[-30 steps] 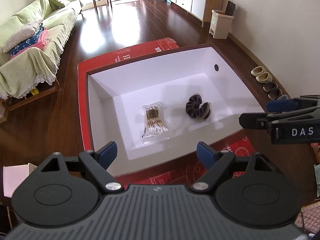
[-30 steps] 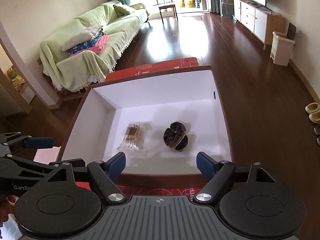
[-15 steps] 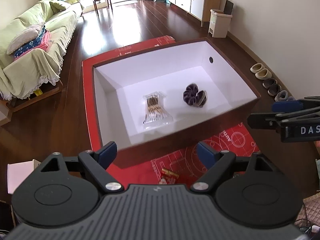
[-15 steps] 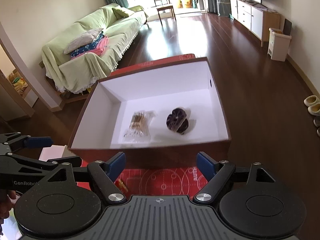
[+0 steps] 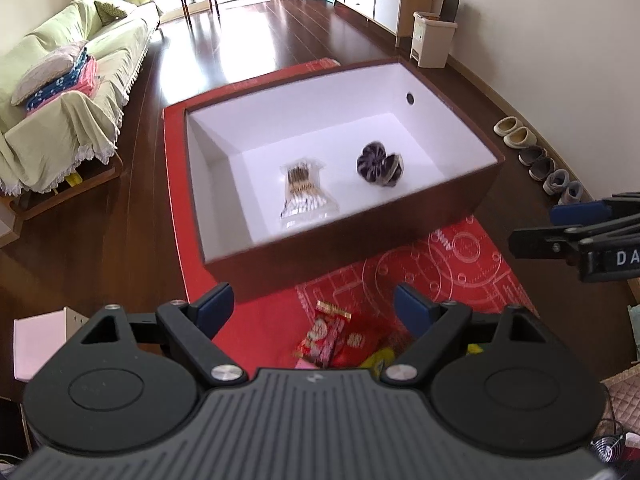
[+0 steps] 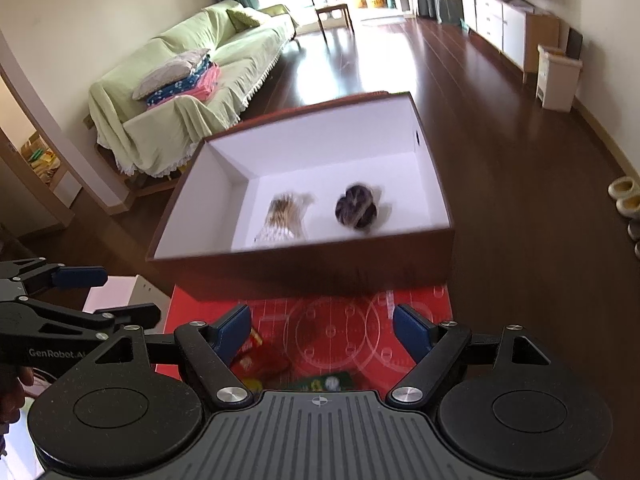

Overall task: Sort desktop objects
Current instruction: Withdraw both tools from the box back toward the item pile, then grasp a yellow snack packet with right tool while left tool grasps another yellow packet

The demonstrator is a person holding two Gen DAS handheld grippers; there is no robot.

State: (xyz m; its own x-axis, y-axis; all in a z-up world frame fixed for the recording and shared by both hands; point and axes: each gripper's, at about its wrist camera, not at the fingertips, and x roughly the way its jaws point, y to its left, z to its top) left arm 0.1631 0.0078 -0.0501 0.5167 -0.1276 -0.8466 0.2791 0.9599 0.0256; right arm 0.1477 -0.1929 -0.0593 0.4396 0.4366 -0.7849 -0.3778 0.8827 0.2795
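From the left wrist view, the left gripper [image 5: 313, 308] has its fingers [image 5: 212, 307] spread wide with nothing between them. Past them a brown box [image 5: 360, 256] with a white inside stands on a red mat [image 5: 460, 256] that covers the table. In the box lie a clear packet of cotton swabs [image 5: 305, 196] toward the left and a dark scrunchie [image 5: 378, 165] to its right, the two apart. This view shows the mat's left border running along the box's left wall, and on the near part of the mat a pile of red snack packets [image 5: 332, 336] with a yellow wrapper [image 5: 380, 358] beside it, just beyond the gripper body. The right gripper [image 5: 576, 228] reaches in from the right edge, its blue-tipped fingers parted and empty. A row of slippers [image 5: 536, 156] lines the far right wall.

From the right wrist view, the right gripper [image 6: 322, 330] likewise stands wide open and holds nothing. The box [image 6: 304, 268] is blurred here, as are the swabs [image 6: 282, 216] and scrunchie [image 6: 356, 210] inside. The near pile is mostly hidden by the gripper body; only a red and yellow packet [image 6: 252, 344] by the left finger and a green item [image 6: 324, 382] show. The left gripper [image 6: 60, 300] enters at the left, open, above a pale pink box [image 6: 120, 292] beside the table. A green-covered sofa [image 6: 180, 92] stands far left.
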